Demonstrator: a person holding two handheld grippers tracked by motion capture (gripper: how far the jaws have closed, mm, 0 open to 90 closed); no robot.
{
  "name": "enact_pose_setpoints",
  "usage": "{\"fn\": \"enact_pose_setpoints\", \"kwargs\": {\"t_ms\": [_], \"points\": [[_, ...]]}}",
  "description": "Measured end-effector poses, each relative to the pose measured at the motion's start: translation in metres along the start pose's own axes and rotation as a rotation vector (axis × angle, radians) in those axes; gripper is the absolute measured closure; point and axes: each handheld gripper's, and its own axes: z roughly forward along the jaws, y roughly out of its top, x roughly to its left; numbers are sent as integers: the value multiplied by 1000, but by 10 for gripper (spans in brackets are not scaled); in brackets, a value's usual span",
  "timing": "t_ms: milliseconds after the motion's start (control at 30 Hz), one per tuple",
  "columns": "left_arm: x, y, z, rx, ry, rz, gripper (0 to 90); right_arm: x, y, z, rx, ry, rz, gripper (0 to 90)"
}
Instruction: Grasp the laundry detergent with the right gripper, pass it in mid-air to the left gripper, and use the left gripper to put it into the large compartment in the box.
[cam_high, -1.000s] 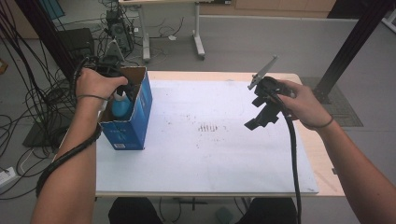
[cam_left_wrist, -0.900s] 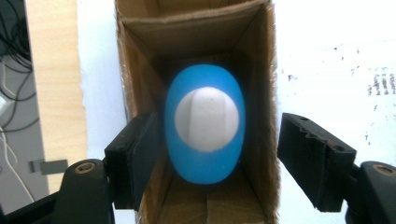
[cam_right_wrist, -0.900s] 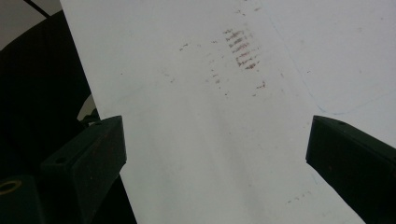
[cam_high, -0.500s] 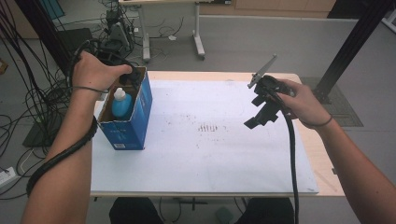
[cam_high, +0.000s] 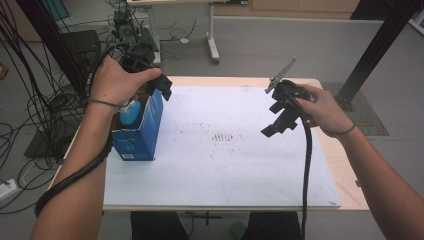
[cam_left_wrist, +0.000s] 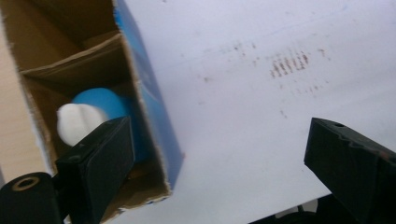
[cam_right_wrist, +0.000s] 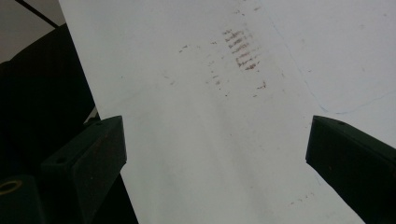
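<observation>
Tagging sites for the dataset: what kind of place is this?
Likely a lab or workshop for recording: loose cables on the grey floor, a white-covered table, black frame posts.

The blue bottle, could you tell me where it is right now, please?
The blue bottle stands inside the open blue box at the left of the table in the high view, just below the left gripper.

Both grippers (cam_high: 162, 87) (cam_high: 274, 120) apparently open, empty
</observation>
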Motion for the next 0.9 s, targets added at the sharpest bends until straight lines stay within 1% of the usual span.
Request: {"fn": "enact_pose_setpoints", "kwargs": {"t_ms": [33,67,100,167,200,267,300,333,367,467,500,533,567,600,633,667,733,767,833,900], "points": [[-4,0,1,4,-2,11,86,0,0,0,0,-2,3,52],[-11,-1,3,11,-14,36,78,0,0,-1,-3,2,14,52],[-11,-1,3,11,-14,36,71,0,0,-1,-3,2,14,52],[-20,-4,6,7,-23,58,63,1,0,-2,0,2,16,52],[-29,-5,10,5,-30,79,46,2,0,-2,1,1,13,52],[-38,-7,16,11,-41,104,48,3,0,-3,0,0,12,52],[-38,-7,16,11,-41,104,48,4,0,-4,-2,0,13,52],[-49,-8,22,15,-42,128,48,4,0,-4,-2,1,17,52],[-49,-8,22,15,-42,128,48,4,0,-4,-2,1,17,52],[-64,-10,31,26,-42,171,48,3,0,-6,-1,-2,19,52],[-71,-11,38,32,-42,188,48,4,0,-6,-1,0,17,52],[-75,-12,41,29,-45,195,50,4,0,-6,-1,-3,16,51],[-75,-12,41,29,-45,195,50,5,1,-7,-1,-2,19,51],[-78,-13,45,32,-45,203,50,5,1,-7,-1,-2,19,51],[-81,-14,49,36,-45,213,51,5,1,-7,-3,-2,18,51],[-85,-16,57,45,-59,225,53,5,0,-8,-2,-4,17,51],[-89,-18,65,49,-59,235,54,5,-1,-7,1,-7,18,52],[-89,-18,65,49,-59,235,60,5,-1,-7,1,-7,18,52],[-92,-20,72,52,-60,239,59,6,-1,-6,2,-5,19,52],[-95,-21,79,53,-50,241,63,7,-1,-6,0,-4,23,52]]}}
